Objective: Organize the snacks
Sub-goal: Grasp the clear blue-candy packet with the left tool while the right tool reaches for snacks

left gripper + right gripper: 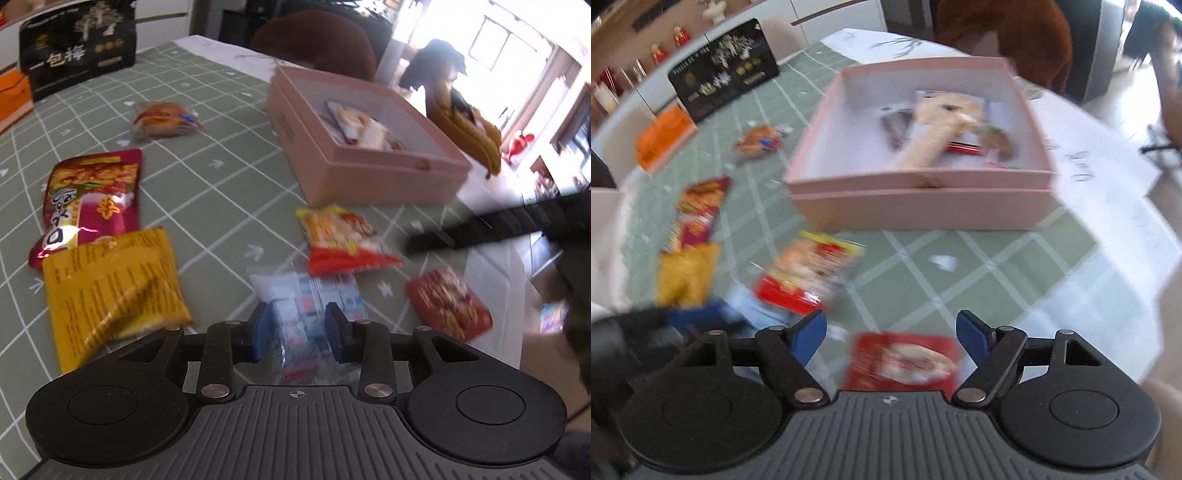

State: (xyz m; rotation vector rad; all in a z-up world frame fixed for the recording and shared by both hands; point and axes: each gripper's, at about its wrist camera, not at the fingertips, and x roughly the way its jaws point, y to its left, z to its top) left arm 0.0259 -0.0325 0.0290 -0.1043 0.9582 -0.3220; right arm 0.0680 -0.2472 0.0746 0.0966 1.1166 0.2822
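My left gripper (298,321) hangs low over a clear packet (306,295) with white and blue contents that lies on the green checked tablecloth (221,192). The jaws stand on either side of the packet and do not visibly squeeze it. My right gripper (891,325) is wide open just above a red snack packet (903,360), with nothing between its pads. That red packet (448,302) also shows in the left wrist view, under the blurred black right gripper (480,229). Beyond stands an open pink box (923,210) (369,177) with a few snack packets (945,114) inside.
Loose on the cloth lie a yellow-and-red packet (340,236) (809,273), a yellow packet (110,288), a magenta packet (92,199) and a wrapped bun (162,118). A black bag (77,48) and an orange box (663,140) stand at the far left. A brown chair (1008,37) sits behind the box.
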